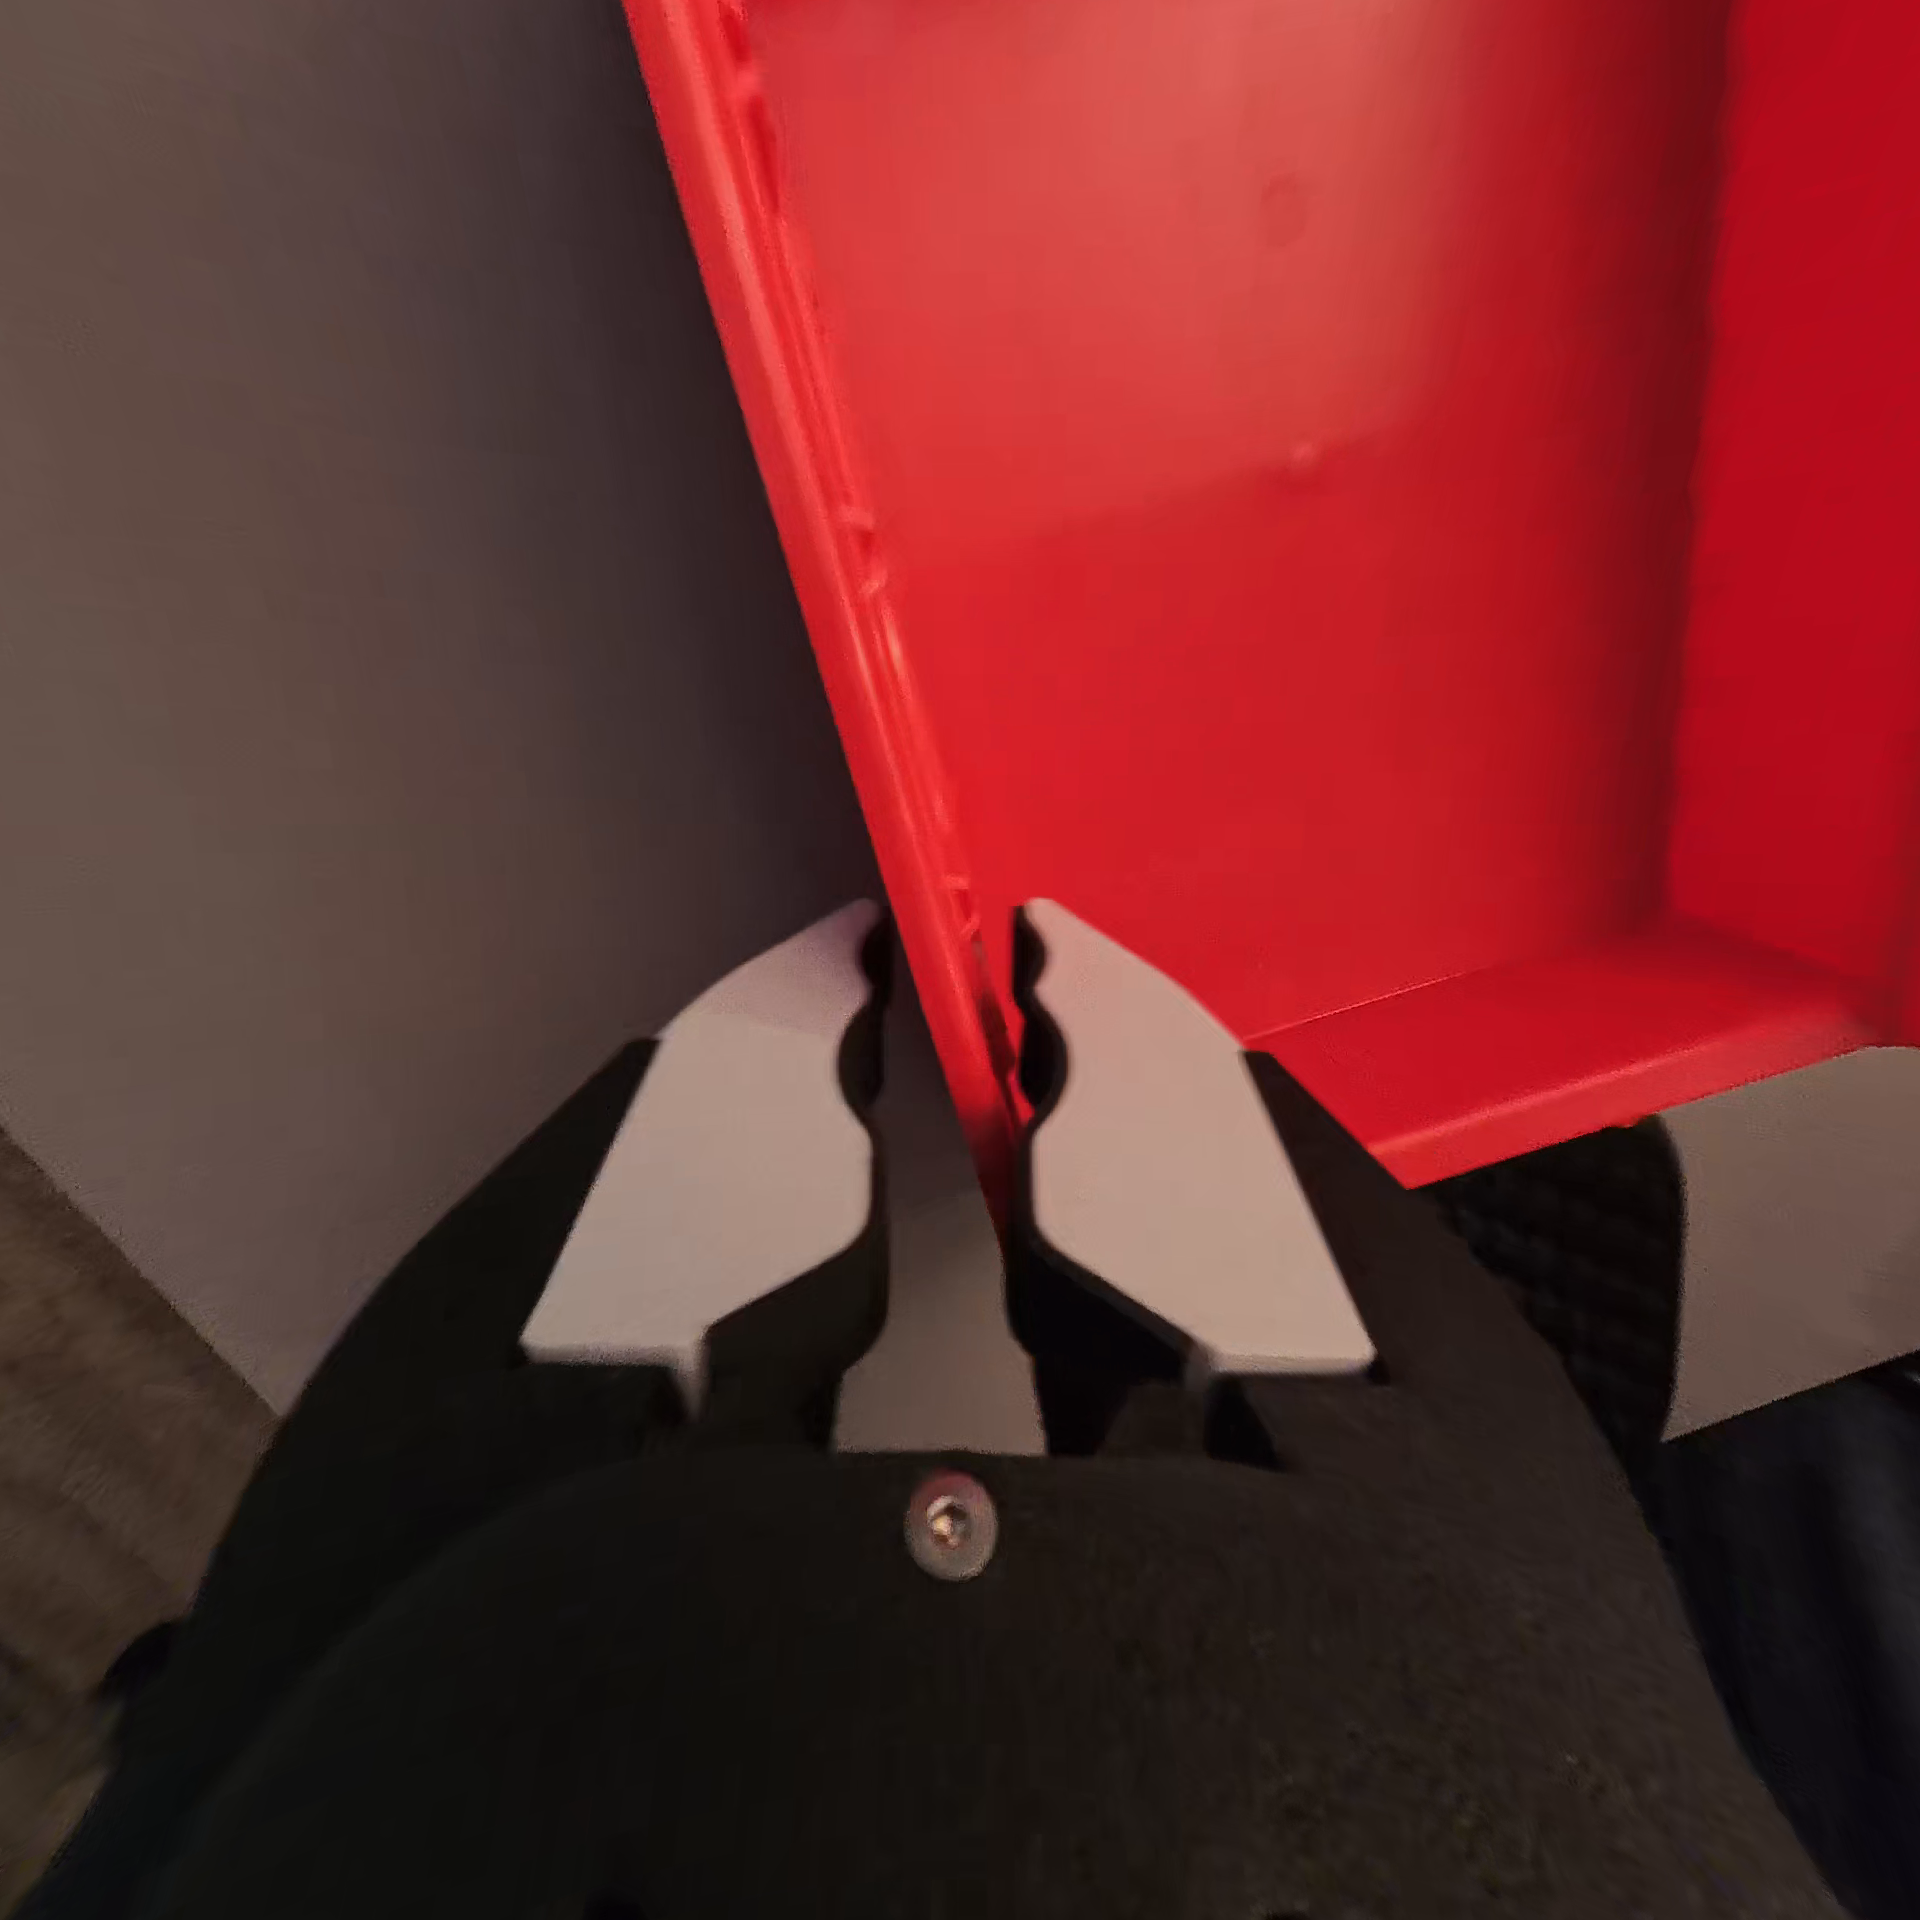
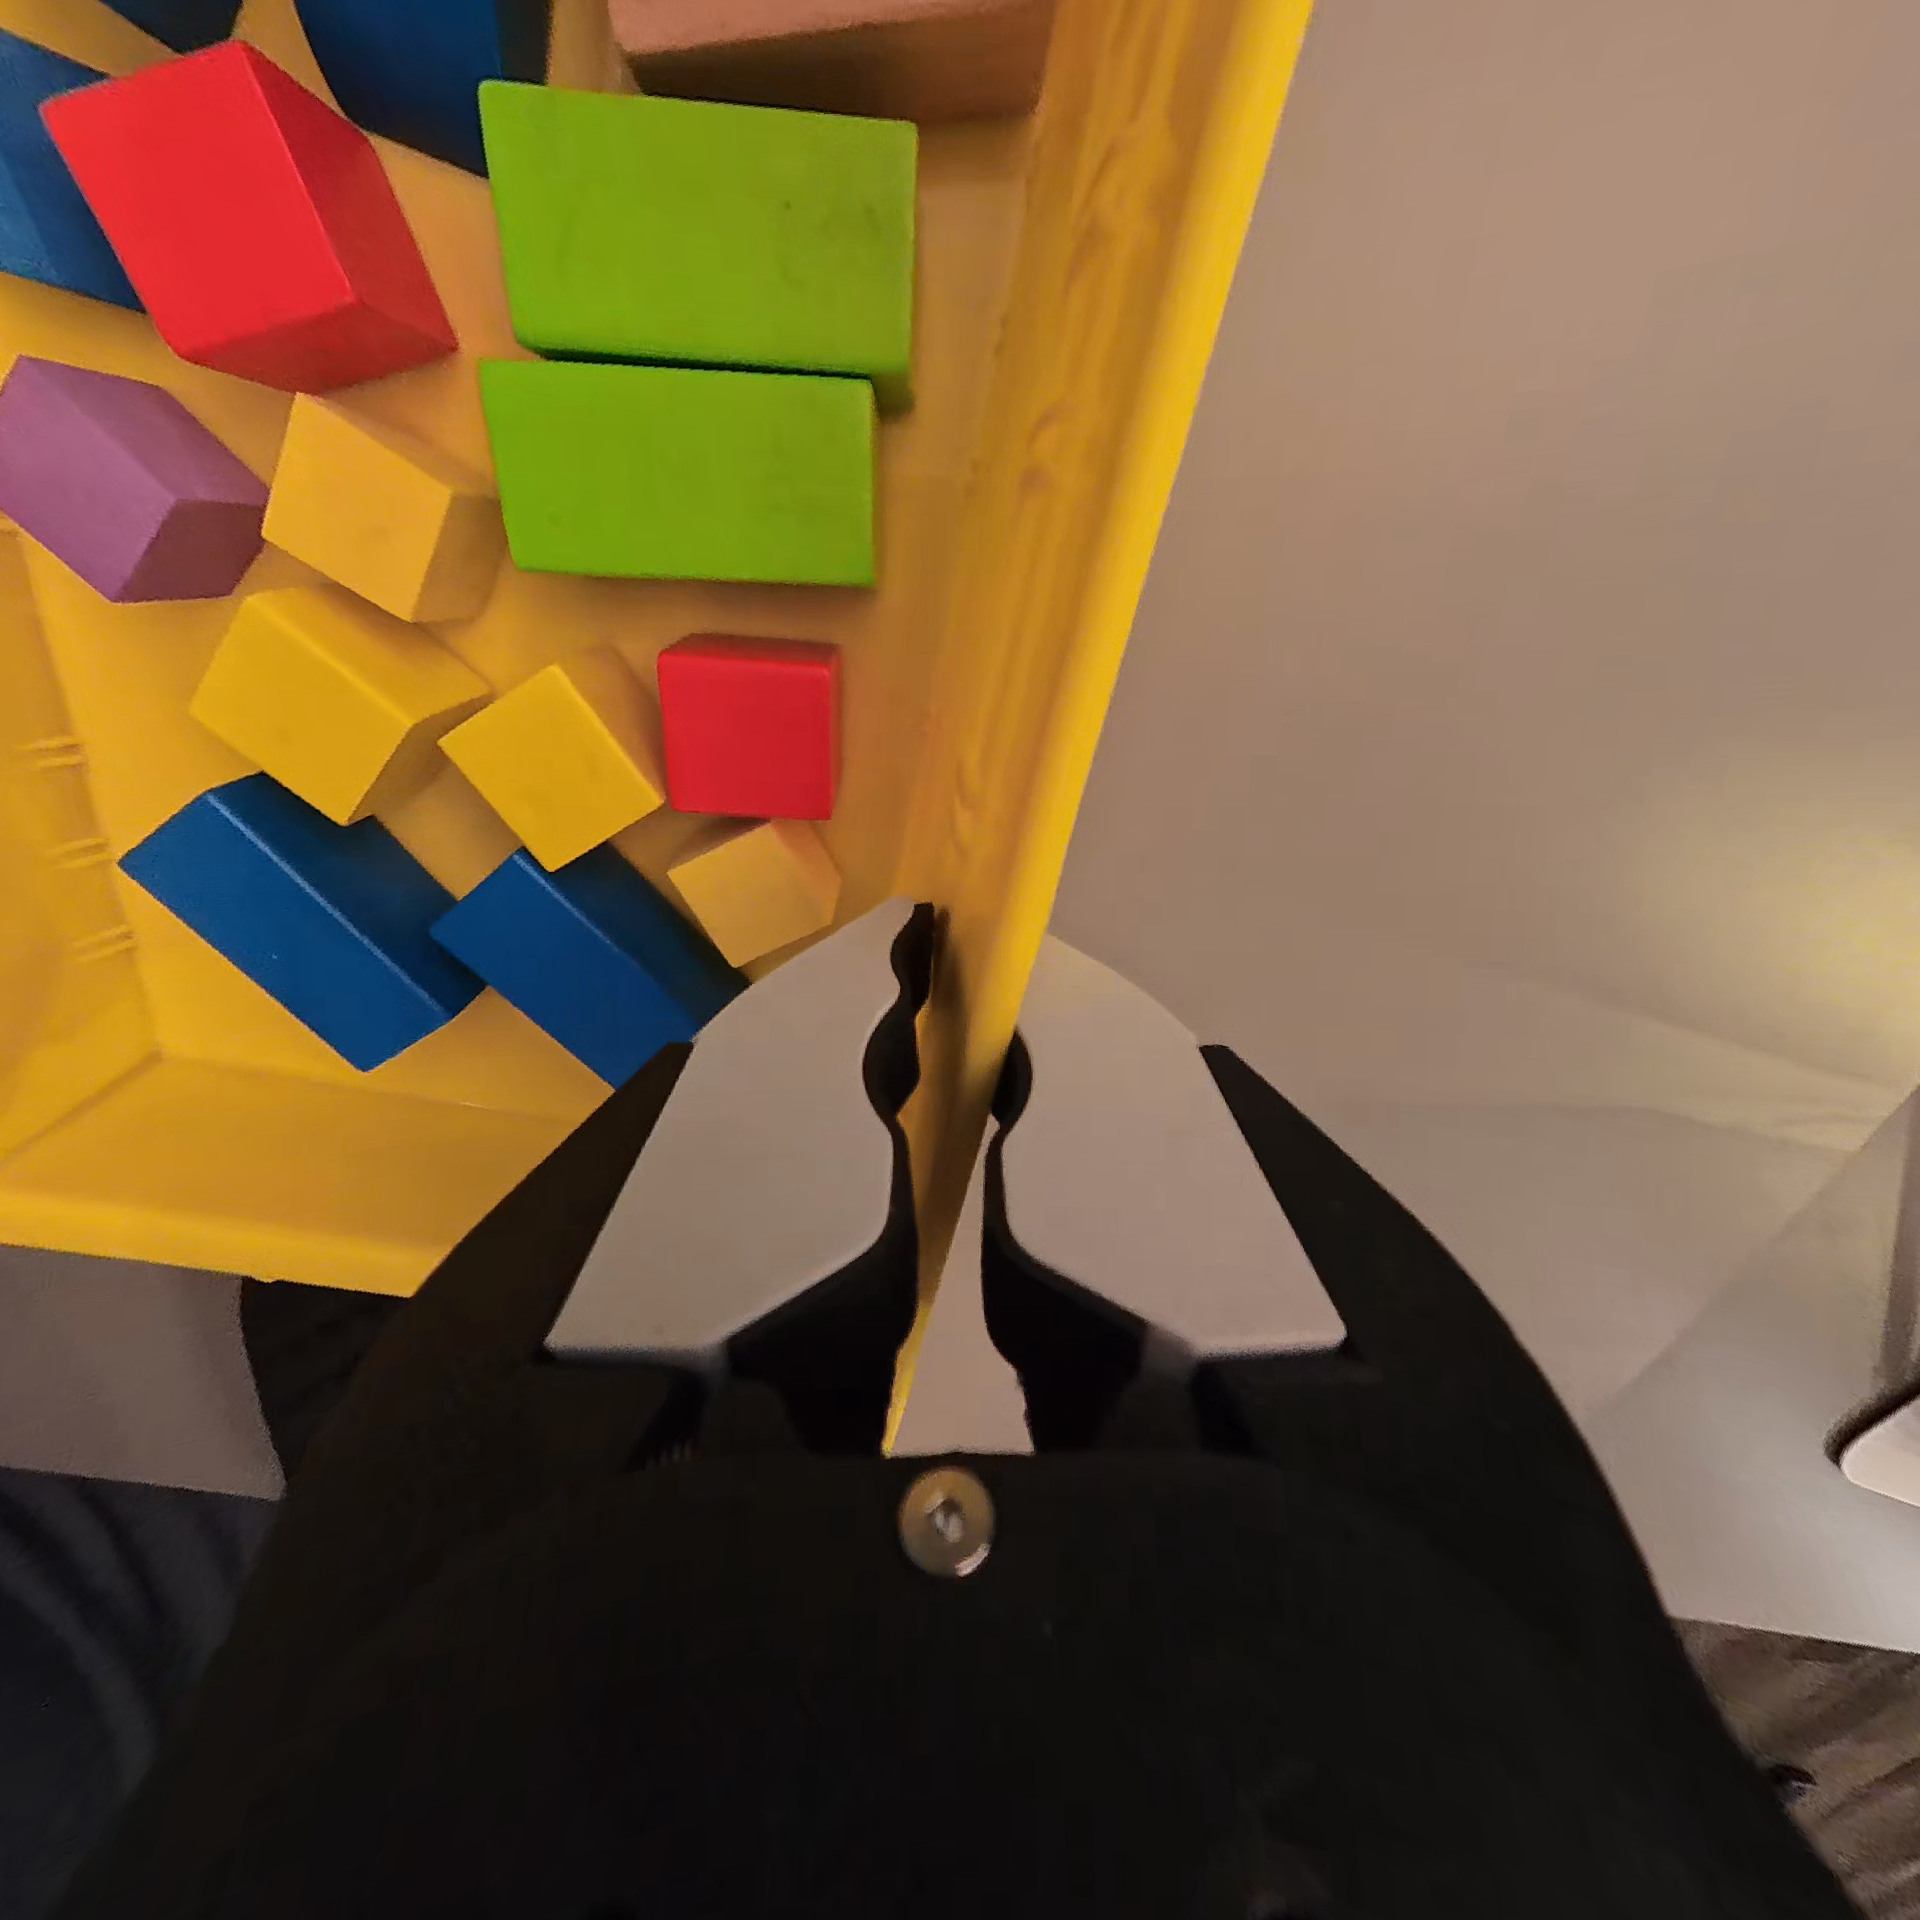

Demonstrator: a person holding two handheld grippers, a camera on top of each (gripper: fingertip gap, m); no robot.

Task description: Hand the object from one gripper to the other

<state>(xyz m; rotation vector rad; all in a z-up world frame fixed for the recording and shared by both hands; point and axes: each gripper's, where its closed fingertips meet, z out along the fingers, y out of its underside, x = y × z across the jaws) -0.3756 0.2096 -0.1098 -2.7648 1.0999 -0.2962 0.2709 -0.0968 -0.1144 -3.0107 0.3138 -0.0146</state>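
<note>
Straddling bin walls, left tool point(image 1: 945, 914) pinches red bin point(image 1: 1299, 520), right tool point(image 2: 971, 925) yellow bin point(image 2: 1122, 416).

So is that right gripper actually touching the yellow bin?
Touching. In the right wrist view, the right gripper straddles the yellow bin's side wall, one finger inside and one outside, both closed in against it with no clear gap.

red bin point(image 1: 1299, 520), yellow bin point(image 2: 1101, 520), green blocks point(image 2: 696, 229)
</note>
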